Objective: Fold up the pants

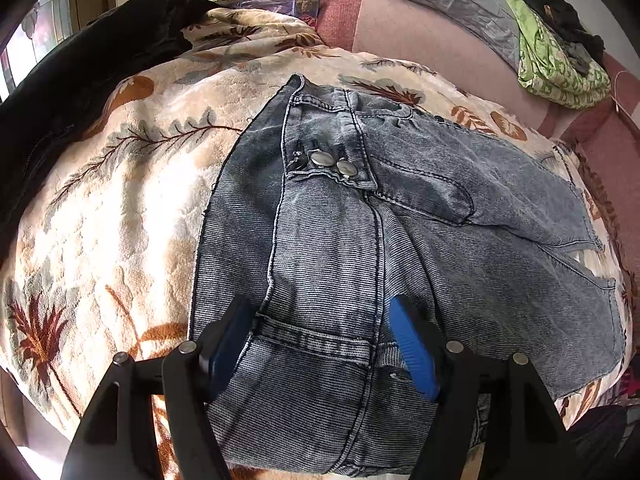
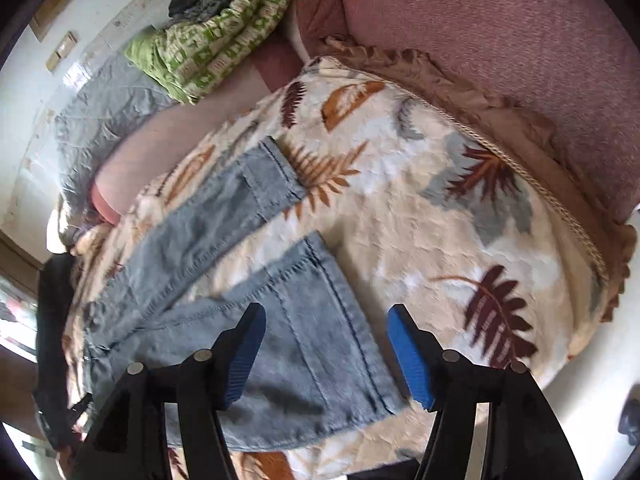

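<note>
The jeans (image 1: 340, 232) lay spread on the leaf-print blanket (image 1: 120, 208), w/ everything below placed relative to that blanket. Waistband end, w/ two metal buttons (image 1: 334, 163), sat near the blanket's middle in the left wrist view; both legs ran out toward the blanket's fringed edge (image 2: 516, 120) in the right wrist view, hems (image 2: 276, 168) apart from each other w/ a strip of bare blanket between them.

Left gripper (image 1: 316, 340) was released, blue pads (image 1: 412, 348) standing wide to either side of the denim's waist/pocket area; whether the pads touched the cloth couldn't be told. Right gripper (image 2: 326, 352) was also released, pads wide, hovering over the nearer leg's hem (image 2: 332, 320); nothing pinched between them.

Edges: nearer hem lay flat, its stitched border clean, corner close to the blanket's near edge. Far hem a bit blurred. One side of the jeans ended in a raw, slightly frayed border (image 1: 600, 248).

Open room: lots of bare blanket beyond the hems, out to the fringe, & a wide bare patch beside the waistband. Off the blanket: a black garment (image 1: 80, 80) touching one side, a green patterned bundle (image 2: 216, 36) & grey quilt (image 2: 104, 120) well apart past the far side, pink upholstery (image 2: 500, 40) beyond the fringe.
</note>
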Action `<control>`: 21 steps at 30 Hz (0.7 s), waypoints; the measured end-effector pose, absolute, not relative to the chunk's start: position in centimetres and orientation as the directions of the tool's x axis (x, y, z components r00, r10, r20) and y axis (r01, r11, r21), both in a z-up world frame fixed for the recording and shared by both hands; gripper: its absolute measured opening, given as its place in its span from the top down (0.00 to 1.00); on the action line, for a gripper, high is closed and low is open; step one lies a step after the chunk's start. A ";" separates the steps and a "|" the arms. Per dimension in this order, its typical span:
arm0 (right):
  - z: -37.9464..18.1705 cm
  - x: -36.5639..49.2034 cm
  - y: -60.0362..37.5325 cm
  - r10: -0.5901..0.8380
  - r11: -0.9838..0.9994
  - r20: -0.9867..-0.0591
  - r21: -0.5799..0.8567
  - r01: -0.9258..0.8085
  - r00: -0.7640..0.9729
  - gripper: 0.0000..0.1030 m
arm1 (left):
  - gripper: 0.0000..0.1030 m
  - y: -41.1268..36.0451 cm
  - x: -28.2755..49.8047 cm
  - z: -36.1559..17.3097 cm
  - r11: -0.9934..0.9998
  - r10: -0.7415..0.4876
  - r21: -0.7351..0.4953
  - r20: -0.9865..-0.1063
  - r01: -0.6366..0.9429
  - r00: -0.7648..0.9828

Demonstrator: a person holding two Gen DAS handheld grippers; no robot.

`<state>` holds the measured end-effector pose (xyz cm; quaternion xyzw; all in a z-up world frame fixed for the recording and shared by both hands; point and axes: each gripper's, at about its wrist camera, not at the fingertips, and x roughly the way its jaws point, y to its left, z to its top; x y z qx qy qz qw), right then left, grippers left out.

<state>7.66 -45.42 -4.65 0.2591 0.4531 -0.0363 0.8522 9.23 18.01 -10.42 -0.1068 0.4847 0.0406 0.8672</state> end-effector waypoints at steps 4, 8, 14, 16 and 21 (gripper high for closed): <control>-7.4 13.0 -43.8 0.429 0.784 -0.717 0.598 0.168 0.550 0.35 | 0.30 17.1 8.5 -9.8 0.985 -0.045 -0.124 -0.850 -0.117 0.525; -12.8 16.9 -45.0 0.381 0.769 -0.771 0.571 0.288 0.511 0.36 | 0.21 16.9 9.2 -11.8 0.996 0.000 -0.039 -0.907 -0.085 0.421; -8.2 14.6 -41.3 0.363 0.823 -0.762 0.532 0.200 0.536 0.33 | 0.20 16.9 8.0 -9.4 0.992 0.009 -0.053 -0.873 -0.112 0.487; -8.4 13.1 -39.3 0.379 0.851 -0.774 0.507 0.138 0.508 0.20 | 0.20 16.1 7.8 -9.7 0.996 0.035 -0.007 -0.875 -0.086 0.482; -11.8 12.4 -36.8 0.275 0.935 -0.885 0.338 0.112 0.375 0.11 | 0.16 15.6 8.3 -11.5 0.994 0.098 0.067 -0.908 -0.091 0.406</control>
